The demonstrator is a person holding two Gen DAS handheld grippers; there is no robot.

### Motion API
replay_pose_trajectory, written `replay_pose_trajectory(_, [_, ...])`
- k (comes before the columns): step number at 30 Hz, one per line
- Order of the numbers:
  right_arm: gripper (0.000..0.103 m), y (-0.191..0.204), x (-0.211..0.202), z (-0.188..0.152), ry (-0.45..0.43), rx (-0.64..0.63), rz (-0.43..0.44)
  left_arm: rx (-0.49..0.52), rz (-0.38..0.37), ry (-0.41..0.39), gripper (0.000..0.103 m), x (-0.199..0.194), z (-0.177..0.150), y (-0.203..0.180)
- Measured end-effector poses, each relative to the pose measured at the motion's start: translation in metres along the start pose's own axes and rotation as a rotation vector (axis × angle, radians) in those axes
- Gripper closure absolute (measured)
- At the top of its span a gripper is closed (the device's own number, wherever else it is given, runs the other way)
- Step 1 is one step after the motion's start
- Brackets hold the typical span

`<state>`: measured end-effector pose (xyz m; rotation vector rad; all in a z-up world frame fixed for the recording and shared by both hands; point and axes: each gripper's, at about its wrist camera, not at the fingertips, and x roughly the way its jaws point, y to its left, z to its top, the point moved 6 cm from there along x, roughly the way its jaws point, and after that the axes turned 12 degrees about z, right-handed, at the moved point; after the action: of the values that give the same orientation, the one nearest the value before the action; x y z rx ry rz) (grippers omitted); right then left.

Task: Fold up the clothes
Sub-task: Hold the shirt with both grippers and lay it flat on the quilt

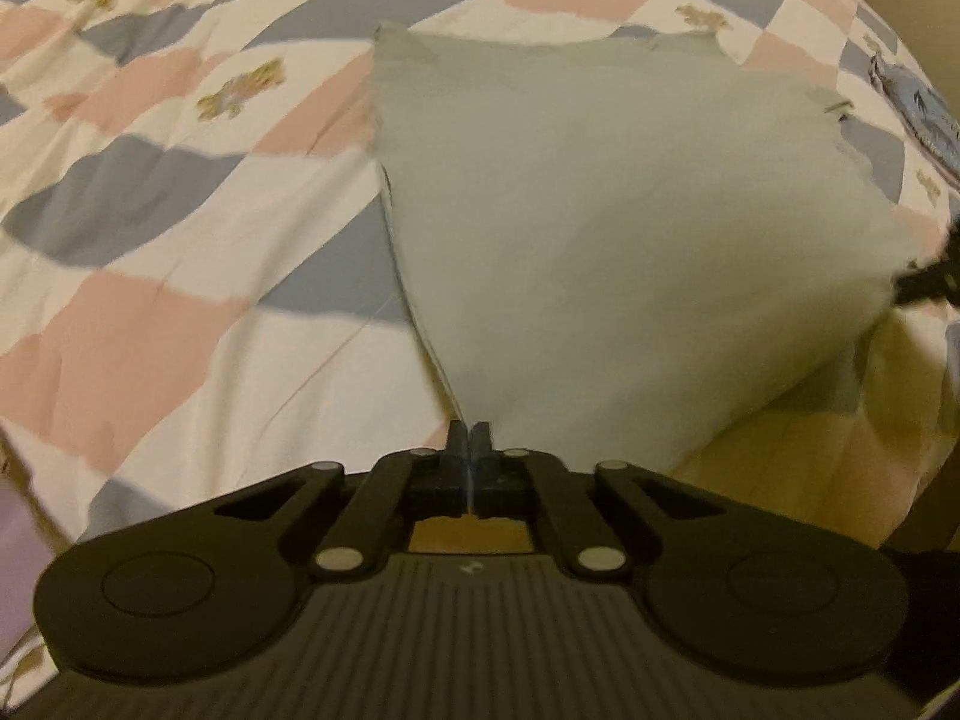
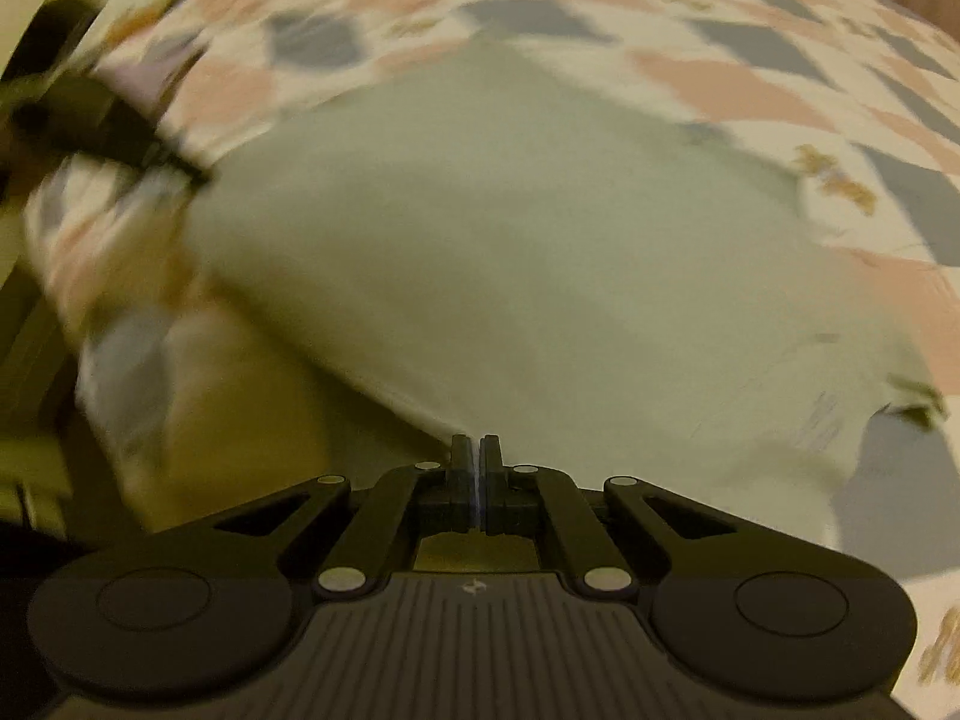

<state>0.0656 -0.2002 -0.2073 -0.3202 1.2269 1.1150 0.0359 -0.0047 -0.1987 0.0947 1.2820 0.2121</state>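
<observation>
The left gripper (image 1: pixel 472 432) has its fingers pressed together on the near corner of a pale green cloth (image 1: pixel 600 210), which rises from the pinch and spreads away toward twelve o'clock over a checked bedspread (image 1: pixel 150 180) of pink, blue and white patches. The right gripper (image 2: pixel 476 444) is likewise closed tight on another near corner of the same cloth (image 2: pixel 510 252), the fabric fanning out ahead of it. In the left view the right gripper (image 1: pixel 927 282) shows at three o'clock; in the blurred right view the left gripper (image 2: pixel 120 126) sits at ten o'clock.
</observation>
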Motion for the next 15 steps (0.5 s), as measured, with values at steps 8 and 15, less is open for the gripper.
replay_pose_trajectory(8, [0.101,0.019,0.025,-0.017,0.089,-0.022,-0.088,-0.021,-0.028,0.03,0.103,0.012,-0.016,0.017])
replay_pose_trajectory(15, [0.086,0.023,0.026,-0.026,0.13,0.077,-0.136,-0.181,-0.146,0.06,0.065,0.028,-0.009,0.026])
